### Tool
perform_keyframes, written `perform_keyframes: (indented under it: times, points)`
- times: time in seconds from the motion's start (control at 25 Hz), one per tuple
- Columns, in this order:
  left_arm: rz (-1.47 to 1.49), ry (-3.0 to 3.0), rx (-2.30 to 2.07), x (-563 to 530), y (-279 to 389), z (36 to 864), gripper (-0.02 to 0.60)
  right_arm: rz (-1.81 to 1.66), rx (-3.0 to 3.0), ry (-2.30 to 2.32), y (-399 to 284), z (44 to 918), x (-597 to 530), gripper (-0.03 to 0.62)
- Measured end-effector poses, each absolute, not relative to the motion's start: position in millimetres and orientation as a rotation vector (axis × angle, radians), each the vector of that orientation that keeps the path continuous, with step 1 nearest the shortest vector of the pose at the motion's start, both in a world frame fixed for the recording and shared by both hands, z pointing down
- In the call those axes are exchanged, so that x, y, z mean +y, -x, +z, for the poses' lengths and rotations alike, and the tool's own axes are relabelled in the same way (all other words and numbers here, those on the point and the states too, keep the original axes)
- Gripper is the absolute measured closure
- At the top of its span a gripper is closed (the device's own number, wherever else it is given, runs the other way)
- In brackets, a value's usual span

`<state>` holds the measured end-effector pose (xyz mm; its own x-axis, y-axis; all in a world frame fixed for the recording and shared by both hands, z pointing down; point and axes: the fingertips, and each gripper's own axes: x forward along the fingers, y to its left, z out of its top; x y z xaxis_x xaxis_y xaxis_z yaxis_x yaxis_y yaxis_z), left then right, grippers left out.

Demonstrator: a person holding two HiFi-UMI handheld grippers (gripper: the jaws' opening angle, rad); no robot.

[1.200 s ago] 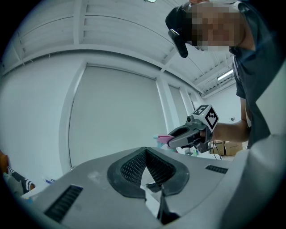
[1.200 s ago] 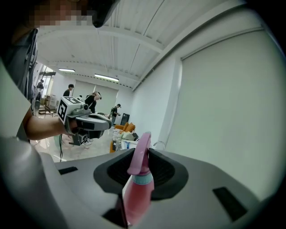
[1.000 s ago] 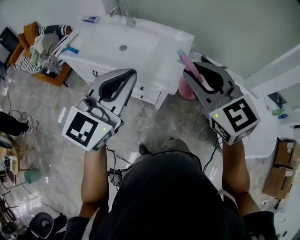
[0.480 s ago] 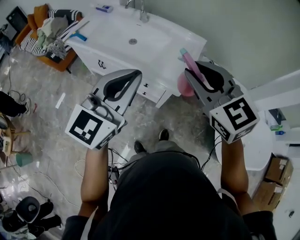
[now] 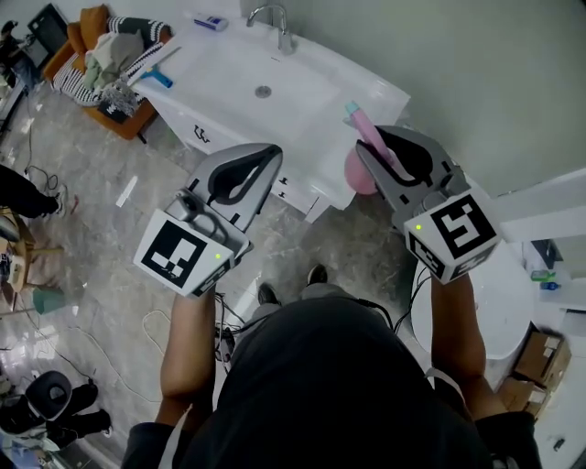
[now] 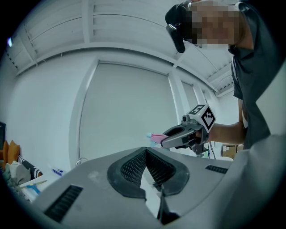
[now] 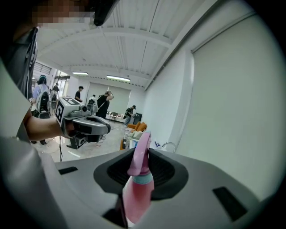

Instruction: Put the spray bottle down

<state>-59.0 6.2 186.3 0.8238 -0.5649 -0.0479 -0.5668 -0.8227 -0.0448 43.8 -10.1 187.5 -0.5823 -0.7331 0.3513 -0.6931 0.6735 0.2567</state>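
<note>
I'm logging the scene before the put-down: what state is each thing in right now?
Pink plastic spray bottle: gripped, carried in the air, not set down.
Right gripper: jaws shut on the bottle.
Left gripper: jaws shut, nothing between them.
White washbasin: bowl empty.
Orange chair: piled with clothes.

White vanity (image 5: 311,110) against wall, faucet (image 5: 275,20) at back, drain (image 5: 264,92) in basin. Small blue-white pack (image 5: 211,23) beside faucet; blue-handled tool (image 5: 157,76) at left edge. Grey marbled floor (image 5: 101,229) below: orange chair (image 5: 92,46) heaped with clothes, cables (image 5: 101,353), cardboard boxes (image 5: 526,371) far right, two shoes (image 5: 268,293) near vanity.
</note>
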Motion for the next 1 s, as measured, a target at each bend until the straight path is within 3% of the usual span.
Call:
perform_keyframes:
  times: [0.6,1.0]
  points:
    - [-0.075,2.928,0.975,-17.9,-9.5,200.4,0.577,-0.138,-2.561,-1.068,-103.9,201.1,-47.9,0.497]
    - [-0.105,2.925,0.931,-29.5,-1.3,200.3,0.578,-0.081,-2.543,-1.126,-106.1,212.8,-55.7,0.497]
